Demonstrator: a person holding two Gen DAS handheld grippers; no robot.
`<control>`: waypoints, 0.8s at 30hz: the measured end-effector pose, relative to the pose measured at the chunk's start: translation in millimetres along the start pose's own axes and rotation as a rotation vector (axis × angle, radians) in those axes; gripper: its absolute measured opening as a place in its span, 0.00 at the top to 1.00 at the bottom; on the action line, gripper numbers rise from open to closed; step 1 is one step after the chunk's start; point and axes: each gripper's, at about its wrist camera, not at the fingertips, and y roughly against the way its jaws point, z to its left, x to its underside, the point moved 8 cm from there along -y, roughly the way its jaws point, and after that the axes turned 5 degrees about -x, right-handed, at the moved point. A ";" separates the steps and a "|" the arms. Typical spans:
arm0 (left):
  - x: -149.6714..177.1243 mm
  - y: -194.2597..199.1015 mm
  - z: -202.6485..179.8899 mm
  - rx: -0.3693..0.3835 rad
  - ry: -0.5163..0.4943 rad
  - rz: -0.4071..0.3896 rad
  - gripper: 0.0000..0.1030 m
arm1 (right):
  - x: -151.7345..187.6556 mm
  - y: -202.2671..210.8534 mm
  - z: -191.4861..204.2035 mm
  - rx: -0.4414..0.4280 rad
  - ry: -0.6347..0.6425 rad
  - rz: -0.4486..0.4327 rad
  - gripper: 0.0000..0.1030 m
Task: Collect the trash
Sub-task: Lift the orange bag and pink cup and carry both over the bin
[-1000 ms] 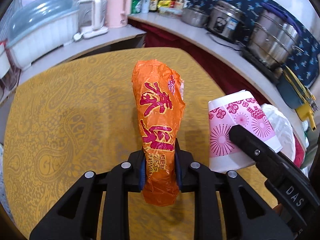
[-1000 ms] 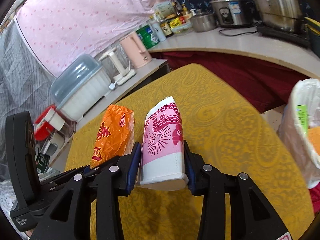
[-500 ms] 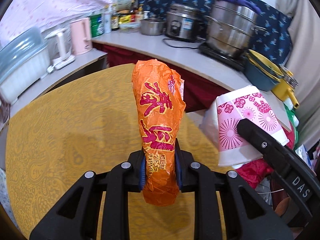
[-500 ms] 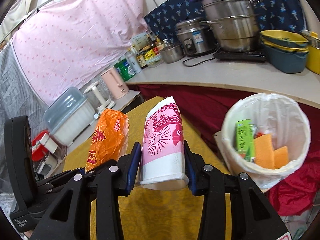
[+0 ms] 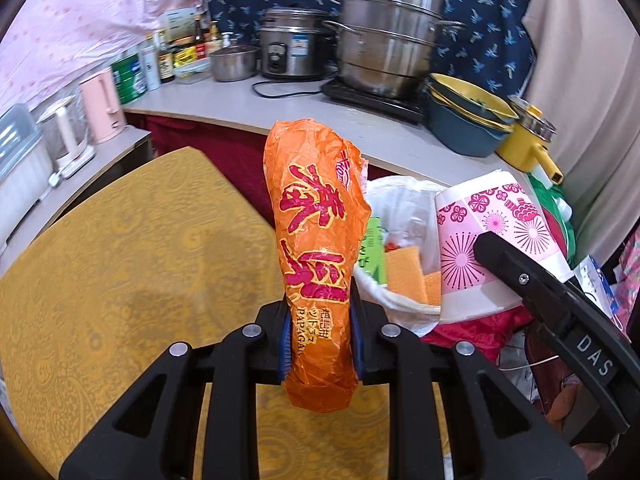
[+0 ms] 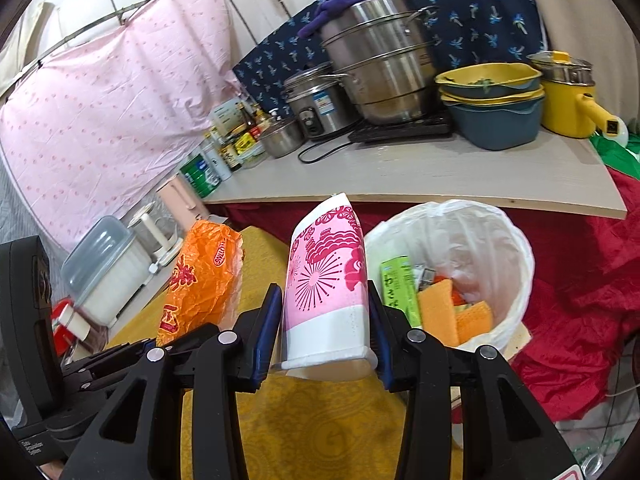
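left wrist: orange wrapper (image 5: 316,264) pinched in left tool (image 5: 320,340).

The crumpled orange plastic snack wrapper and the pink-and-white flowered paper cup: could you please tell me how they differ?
The crumpled orange plastic snack wrapper is soft, wrinkled film with red lettering; the pink-and-white flowered paper cup is stiff, though squashed flat at its mouth. The wrapper sits in the left tool, the cup in the right tool. Both are clamped, off the table, near the white-lined trash bin.
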 end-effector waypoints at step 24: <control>-24.0 -63.8 -88.9 0.034 -0.115 0.065 0.78 | -16.6 -13.6 -102.7 0.088 -0.104 -0.008 0.61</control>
